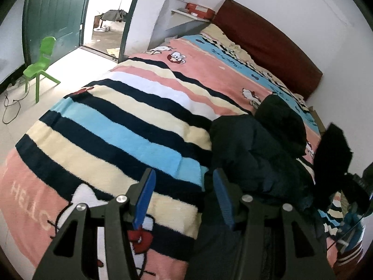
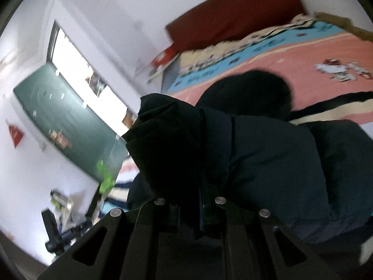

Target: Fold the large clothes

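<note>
A large dark puffer jacket (image 1: 254, 149) with a hood lies bunched on the right side of the striped bed blanket (image 1: 130, 121). My left gripper (image 1: 184, 193) is open, its blue pads apart, just above the blanket with the right finger at the jacket's near edge. In the right wrist view my right gripper (image 2: 200, 200) is shut on a dark fold of the jacket (image 2: 268, 161) and lifts it off the bed; its fingertips are hidden in the cloth. That view is blurred.
A dark red headboard (image 1: 268, 44) stands at the far end of the bed. A green plastic chair (image 1: 42, 65) stands on the floor at the left, near a green door (image 1: 56, 11) and the open doorway. A wall shelf holds a red box (image 1: 200, 9).
</note>
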The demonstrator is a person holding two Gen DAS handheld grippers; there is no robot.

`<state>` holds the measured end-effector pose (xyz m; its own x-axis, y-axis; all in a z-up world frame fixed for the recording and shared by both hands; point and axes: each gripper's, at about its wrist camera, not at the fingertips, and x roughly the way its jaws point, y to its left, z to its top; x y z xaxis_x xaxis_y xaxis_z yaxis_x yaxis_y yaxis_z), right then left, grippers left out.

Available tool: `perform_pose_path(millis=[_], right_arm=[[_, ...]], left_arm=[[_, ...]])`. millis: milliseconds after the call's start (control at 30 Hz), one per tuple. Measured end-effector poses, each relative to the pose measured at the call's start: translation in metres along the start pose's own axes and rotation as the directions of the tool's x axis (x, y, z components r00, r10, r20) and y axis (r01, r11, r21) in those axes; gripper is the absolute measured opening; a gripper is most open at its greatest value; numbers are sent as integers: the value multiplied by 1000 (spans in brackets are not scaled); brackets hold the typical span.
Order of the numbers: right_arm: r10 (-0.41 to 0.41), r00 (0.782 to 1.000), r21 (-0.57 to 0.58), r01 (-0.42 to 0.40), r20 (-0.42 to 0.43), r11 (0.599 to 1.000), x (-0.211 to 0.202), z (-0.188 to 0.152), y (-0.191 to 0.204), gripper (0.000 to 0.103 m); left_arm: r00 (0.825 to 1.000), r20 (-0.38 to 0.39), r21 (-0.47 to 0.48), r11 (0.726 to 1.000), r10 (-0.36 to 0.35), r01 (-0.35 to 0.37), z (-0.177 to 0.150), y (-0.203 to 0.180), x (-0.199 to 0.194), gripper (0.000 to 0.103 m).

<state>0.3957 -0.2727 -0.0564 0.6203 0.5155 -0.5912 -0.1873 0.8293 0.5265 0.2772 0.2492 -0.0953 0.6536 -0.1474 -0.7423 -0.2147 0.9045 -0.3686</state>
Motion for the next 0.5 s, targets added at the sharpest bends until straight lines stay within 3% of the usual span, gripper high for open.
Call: perform_pose_path(millis=[133,300,500], right_arm=[[-5,993,-64,-2,-114,998,41,-30,31,14],[-90,971,-117,66,-222,991,78,-59,41,19],[-126,958,-159,87,-256,983,81,-60,44,39]], left_arm=[[1000,-4,-6,1000,6,-6,0,4,0,50],[1000,-11,-14,1000,11,-11,-1,3,-2,50],[1000,-1,29,999,26,-26,0,-19,-6,50]])
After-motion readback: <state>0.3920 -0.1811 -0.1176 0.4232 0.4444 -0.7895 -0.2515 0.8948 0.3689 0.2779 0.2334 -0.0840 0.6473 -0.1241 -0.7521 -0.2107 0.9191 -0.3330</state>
